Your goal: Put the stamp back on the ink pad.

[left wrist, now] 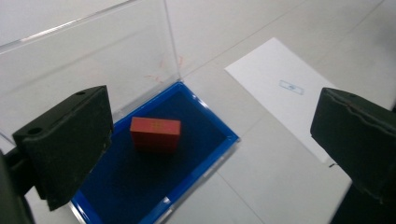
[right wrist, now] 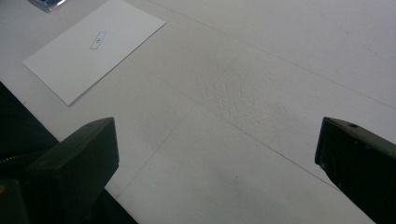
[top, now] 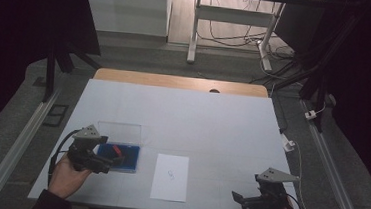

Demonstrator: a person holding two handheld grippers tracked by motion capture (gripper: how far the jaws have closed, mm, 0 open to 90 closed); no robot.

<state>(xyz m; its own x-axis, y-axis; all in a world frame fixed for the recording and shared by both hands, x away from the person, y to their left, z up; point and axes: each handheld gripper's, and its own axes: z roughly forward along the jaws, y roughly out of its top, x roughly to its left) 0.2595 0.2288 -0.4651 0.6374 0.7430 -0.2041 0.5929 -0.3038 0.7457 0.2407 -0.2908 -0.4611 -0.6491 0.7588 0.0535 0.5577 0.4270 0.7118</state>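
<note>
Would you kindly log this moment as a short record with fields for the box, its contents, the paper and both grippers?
box: shallow blue tray-like box with clear plastic lid standing open
contents: small red rectangular block lying on the blue floor, touched by nothing
paper: white sheet with a small printed mark, flat on the table beside the box
left gripper: open, above the box
right gripper: open, over bare white table

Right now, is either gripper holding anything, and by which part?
Nothing is held. The left gripper has its jaws wide open above the red block lying in the blue tray; the right gripper is open too.
</note>
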